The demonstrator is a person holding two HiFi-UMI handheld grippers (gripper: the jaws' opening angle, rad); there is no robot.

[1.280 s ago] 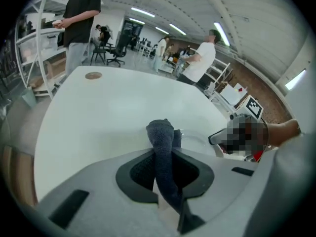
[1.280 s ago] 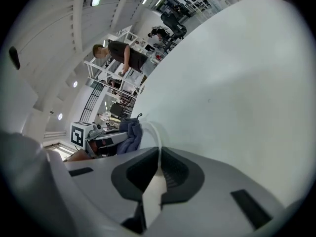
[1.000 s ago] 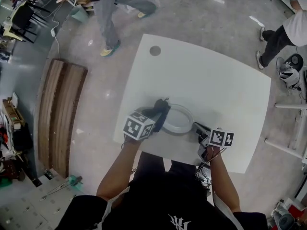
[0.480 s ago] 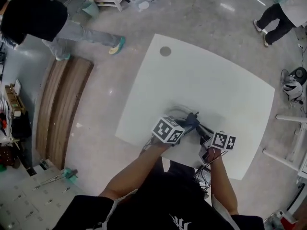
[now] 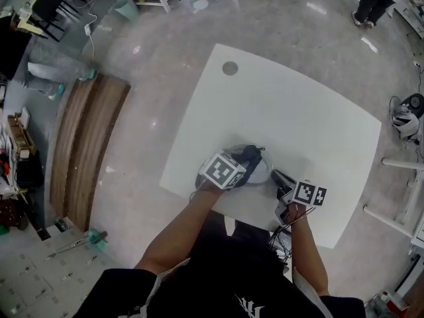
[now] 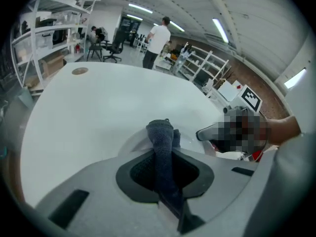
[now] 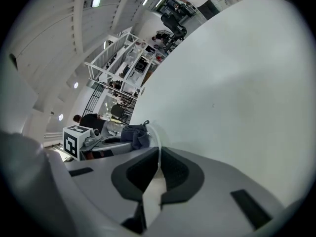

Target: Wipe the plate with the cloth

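Observation:
A white plate (image 5: 264, 173) lies near the front edge of the white table (image 5: 298, 111). My left gripper (image 5: 242, 159) is shut on a dark grey cloth (image 5: 252, 154) and presses it onto the plate. In the left gripper view the cloth (image 6: 161, 139) runs up between the jaws of the left gripper (image 6: 163, 162) and droops onto the plate (image 6: 132, 141). My right gripper (image 5: 277, 176) is shut on the plate's right rim. In the right gripper view the thin white rim (image 7: 156, 144) stands between the closed jaws of the right gripper (image 7: 157, 164), with the cloth (image 7: 134, 135) just beyond.
A round grey grommet (image 5: 230, 67) sits at the table's far corner. A wooden bench (image 5: 86, 151) stands on the floor to the left. White racks (image 5: 404, 171) and a bag (image 5: 403, 119) are at the right. A person (image 6: 158, 36) stands beyond the table.
My left gripper swept the cloth from the plate's left side over to its right, then back toward the middle. The right gripper has stayed on the rim.

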